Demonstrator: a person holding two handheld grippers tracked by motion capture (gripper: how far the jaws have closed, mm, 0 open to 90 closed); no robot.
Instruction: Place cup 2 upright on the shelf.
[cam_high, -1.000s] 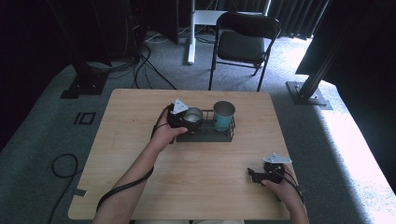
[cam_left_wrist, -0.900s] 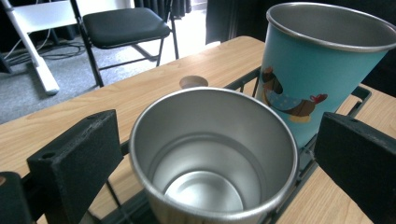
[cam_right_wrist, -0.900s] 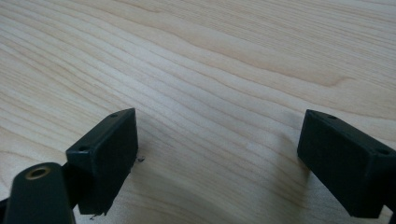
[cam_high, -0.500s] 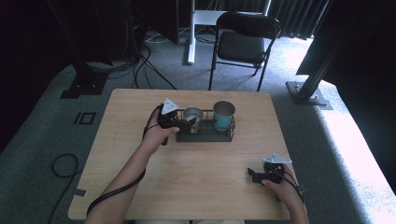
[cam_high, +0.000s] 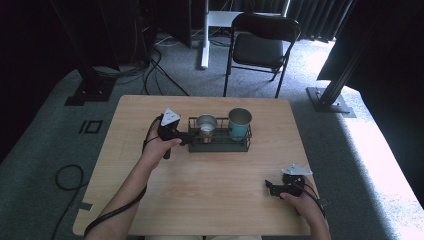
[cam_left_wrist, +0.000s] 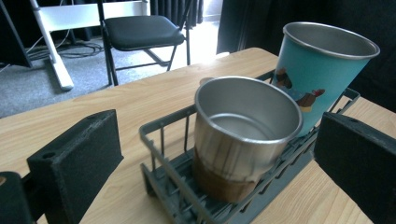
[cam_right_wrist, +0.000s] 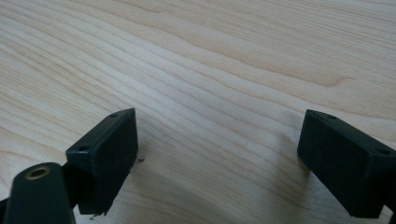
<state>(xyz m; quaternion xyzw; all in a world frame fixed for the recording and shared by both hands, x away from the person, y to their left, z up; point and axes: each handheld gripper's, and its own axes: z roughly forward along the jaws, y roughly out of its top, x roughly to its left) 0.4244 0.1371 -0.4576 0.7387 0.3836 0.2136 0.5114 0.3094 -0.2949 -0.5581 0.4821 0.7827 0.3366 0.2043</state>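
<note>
**Left gripper open at the steel cup in the rack**

Steel cup (cam_left_wrist: 246, 135) stands upright in the left end of the wire rack (cam_left_wrist: 161, 140), which sits at the middle of the table's (cam_high: 210, 195) far half. Its lower band is brown; its base is partly hidden behind the rack wires. A handle nub peeks over the far rim, hard to make out. Teal cup (cam_left_wrist: 322, 65) stands upright just beside it in the same rack, touching or nearly so, cannot tell which. Its lower part is hidden behind the steel cup and the right jaw; the printed figure on it is half covered.

Left gripper (cam_left_wrist: 219, 154), jaws spread wide, one on each side of the steel cup, apart from it, gripping nothing. From above, the left gripper (cam_high: 187, 136) sits at the rack's left end; contact with the rack wire cannot be told. Both jaws are cut off by the frame's edges.

Right gripper (cam_right_wrist: 217, 154), released, jaws wide apart, empty, low over bare wood. From above, the right gripper (cam_high: 270, 187) is at the near right corner, well apart from the rack.

Chair (cam_high: 262, 47) stands beyond the table.
</note>
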